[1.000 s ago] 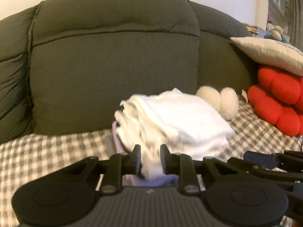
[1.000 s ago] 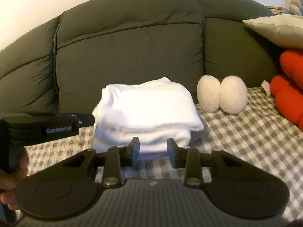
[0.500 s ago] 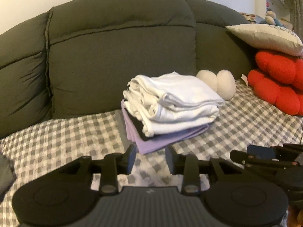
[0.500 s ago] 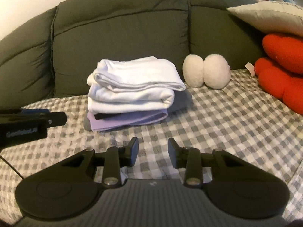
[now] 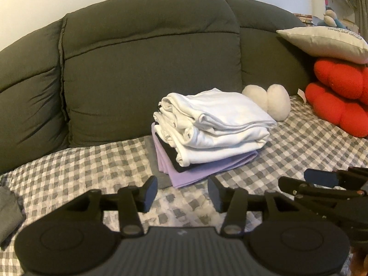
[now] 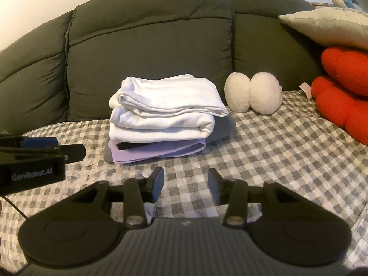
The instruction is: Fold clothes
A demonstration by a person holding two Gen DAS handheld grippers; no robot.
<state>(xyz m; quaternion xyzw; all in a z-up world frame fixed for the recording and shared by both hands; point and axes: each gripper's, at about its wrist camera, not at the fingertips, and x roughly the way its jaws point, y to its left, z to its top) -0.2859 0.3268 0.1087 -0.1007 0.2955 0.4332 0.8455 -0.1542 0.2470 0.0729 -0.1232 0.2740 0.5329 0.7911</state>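
A stack of folded clothes (image 5: 216,131) (image 6: 165,115) rests on the checked sofa cover (image 5: 92,168) (image 6: 276,142): white garments on top, a thin black layer, a purple one (image 5: 207,168) (image 6: 156,150) at the bottom. My left gripper (image 5: 182,192) hovers in front of the stack, its jaws opening with nothing between them. My right gripper (image 6: 186,184) is also short of the stack, jaws opening and empty. Each gripper shows at the edge of the other's view: the right gripper (image 5: 322,184), the left gripper (image 6: 41,158).
The dark sofa back (image 5: 149,69) rises behind the stack. Two white plush balls (image 6: 253,94) lie right of it. A red plush (image 5: 340,101) and a beige pillow (image 5: 322,43) fill the right end. A grey cloth (image 5: 9,216) lies at the far left.
Both grippers pulled back from the stack, which now lies free on the cover. The left jaws left the white cloth and widened; the right jaws widened a little.
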